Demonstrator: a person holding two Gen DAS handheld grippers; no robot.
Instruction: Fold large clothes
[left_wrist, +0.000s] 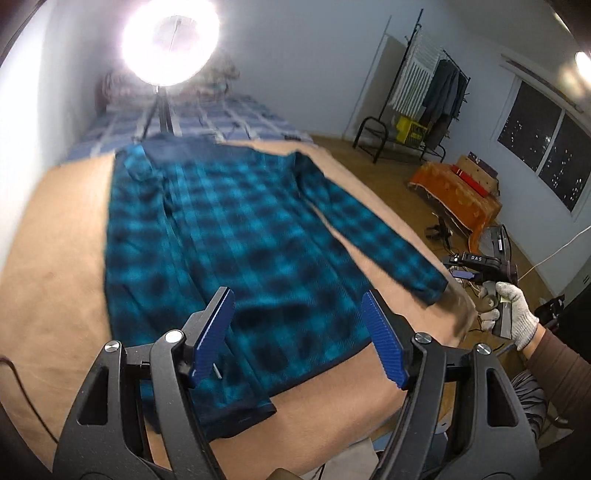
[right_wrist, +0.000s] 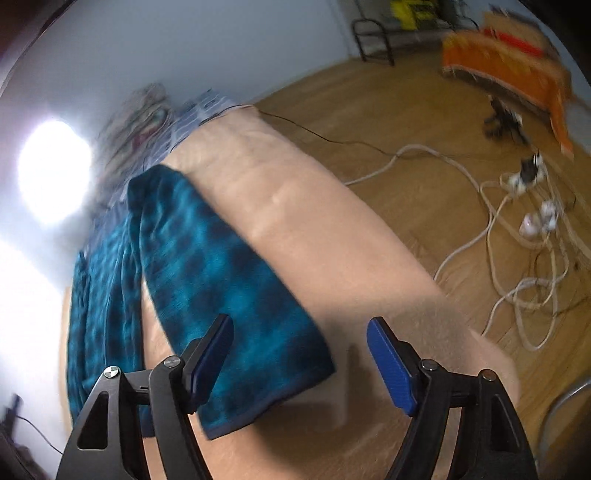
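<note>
A blue and black plaid shirt (left_wrist: 236, 236) lies spread flat on a tan-covered bed (left_wrist: 51, 295), collar far, hem near. Its right sleeve (left_wrist: 369, 229) stretches toward the bed's right edge, and its left sleeve is folded over the body. My left gripper (left_wrist: 299, 332) is open and empty, hovering above the hem. My right gripper (right_wrist: 301, 354) is open and empty, just above the right sleeve's cuff (right_wrist: 258, 362). In the left wrist view the right gripper (left_wrist: 476, 269) is held in a gloved hand beside the cuff.
A bright lamp on a tripod (left_wrist: 170, 40) stands at the bed's far end by a plaid blanket (left_wrist: 207, 118). Wooden floor to the right holds tangled white cables (right_wrist: 524, 236), an orange-draped bench (left_wrist: 458, 192) and a clothes rack (left_wrist: 432, 85).
</note>
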